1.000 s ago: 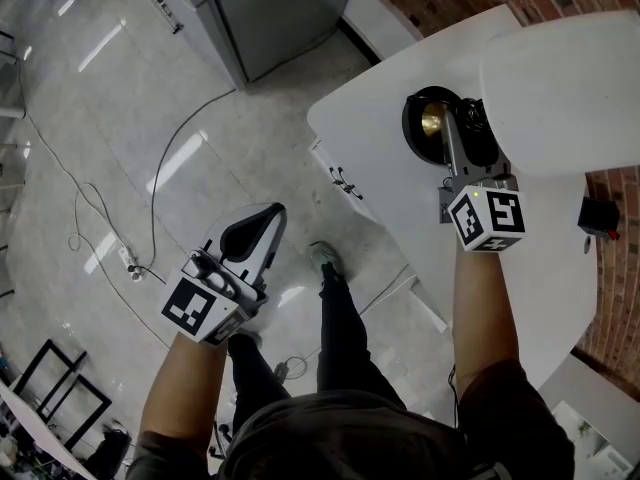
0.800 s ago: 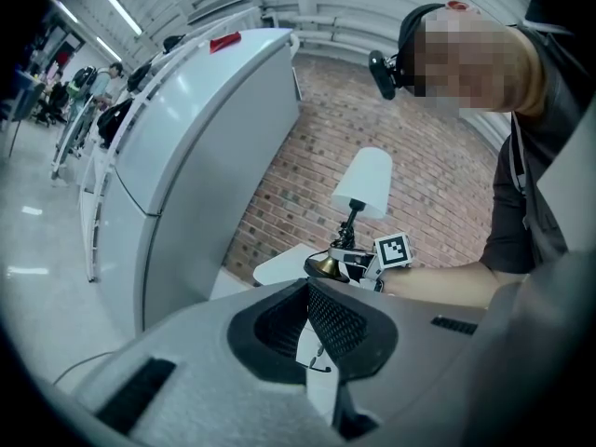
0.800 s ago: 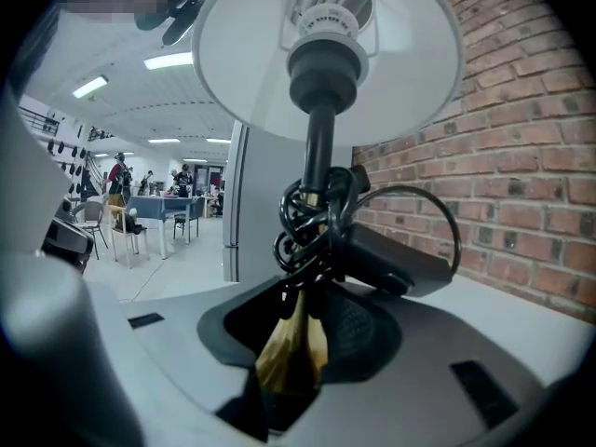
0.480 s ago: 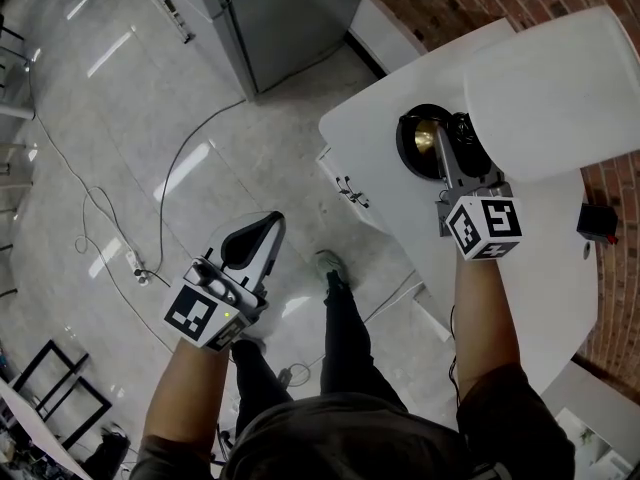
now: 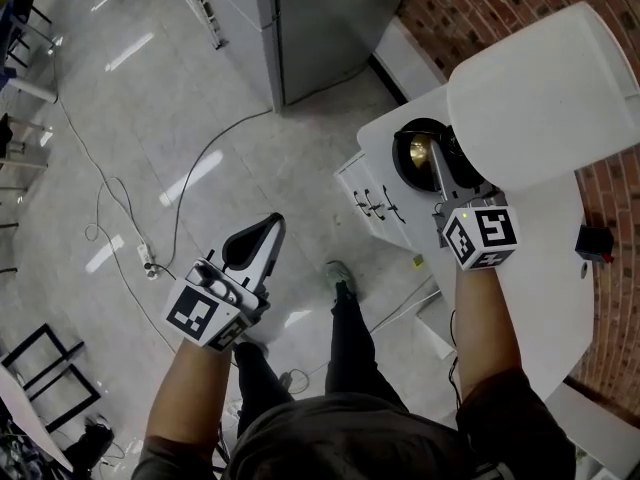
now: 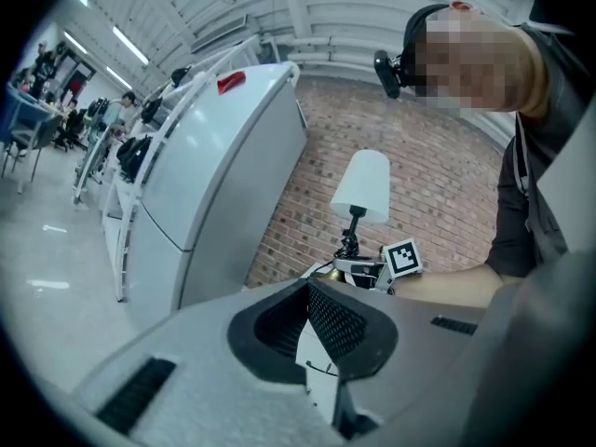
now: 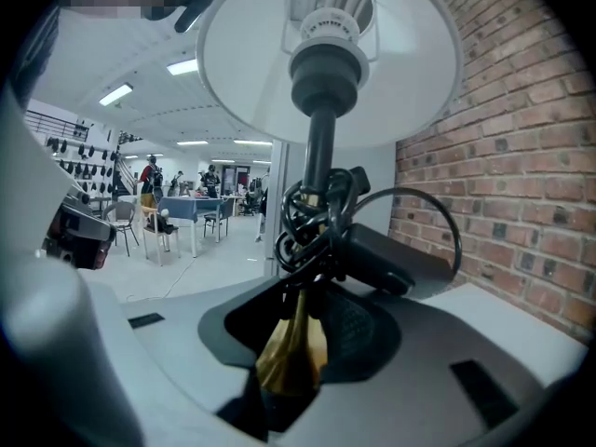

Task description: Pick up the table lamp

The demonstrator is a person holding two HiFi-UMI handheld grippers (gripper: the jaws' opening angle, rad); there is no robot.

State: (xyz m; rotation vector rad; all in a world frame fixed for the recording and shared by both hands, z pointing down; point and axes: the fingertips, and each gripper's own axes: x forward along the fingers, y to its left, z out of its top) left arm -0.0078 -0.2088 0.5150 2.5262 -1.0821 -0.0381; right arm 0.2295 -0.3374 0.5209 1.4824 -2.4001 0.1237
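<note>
Head view: the table lamp point(image 5: 540, 98), pinched at its brass stem by the right gripper point(image 5: 438, 163), has just been lifted above the bench point(image 5: 555, 268) edge, so the pick-up is judged done; the left gripper point(image 5: 270, 230) is pressed together, empty.

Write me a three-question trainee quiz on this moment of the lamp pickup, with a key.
1. Multiple choice: where does the right gripper grip the table lamp? A) the shade B) the brass stem C) the base
2. True or false: the left gripper also holds the lamp.
3. In the right gripper view, what is coiled round the stem above the jaws?
Key: 1 B. 2 False: it holds nothing. 3 A black cord.
</note>
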